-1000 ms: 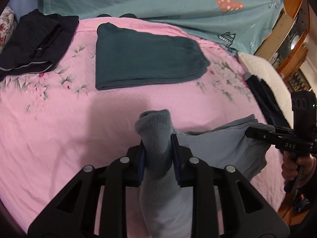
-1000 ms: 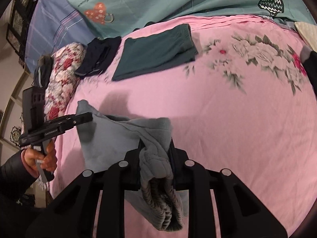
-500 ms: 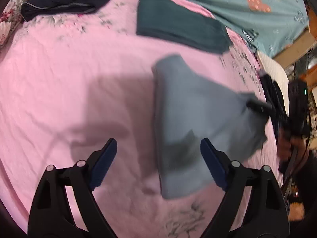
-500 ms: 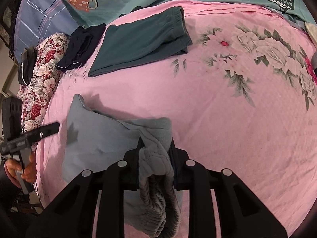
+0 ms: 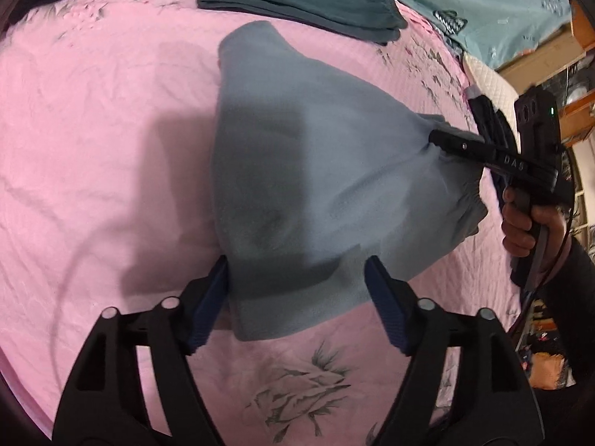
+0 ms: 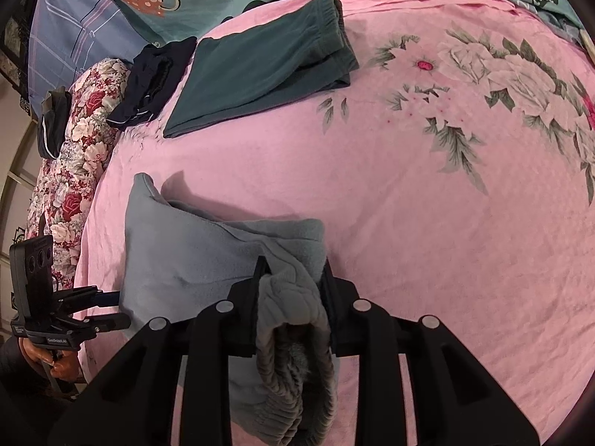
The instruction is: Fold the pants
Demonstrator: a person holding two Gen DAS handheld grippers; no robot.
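Note:
Grey-blue fleece pants (image 5: 305,171) lie folded on the pink bedspread (image 5: 93,148). My left gripper (image 5: 297,297) is open, its jaws wide on either side of the pants' near edge, gripping nothing. My right gripper (image 6: 292,278) is shut on the pants' ribbed waistband (image 6: 293,334), which bunches up between its fingers. In the left wrist view the right gripper (image 5: 442,139) pinches the pants' right end. In the right wrist view the left gripper (image 6: 111,308) sits open at the left edge of the pants (image 6: 193,245).
Folded dark teal pants (image 6: 267,70) and a dark navy garment (image 6: 156,74) lie at the far side of the bed. A floral pillow (image 6: 74,156) lies along the left edge. A teal quilt (image 5: 465,3) covers the far end. Dark clothes (image 5: 491,122) lie at the right.
My left gripper has let go of the pants, opened wide and drawn back. The pants now lie spread on the bed. My right gripper still holds the waistband.

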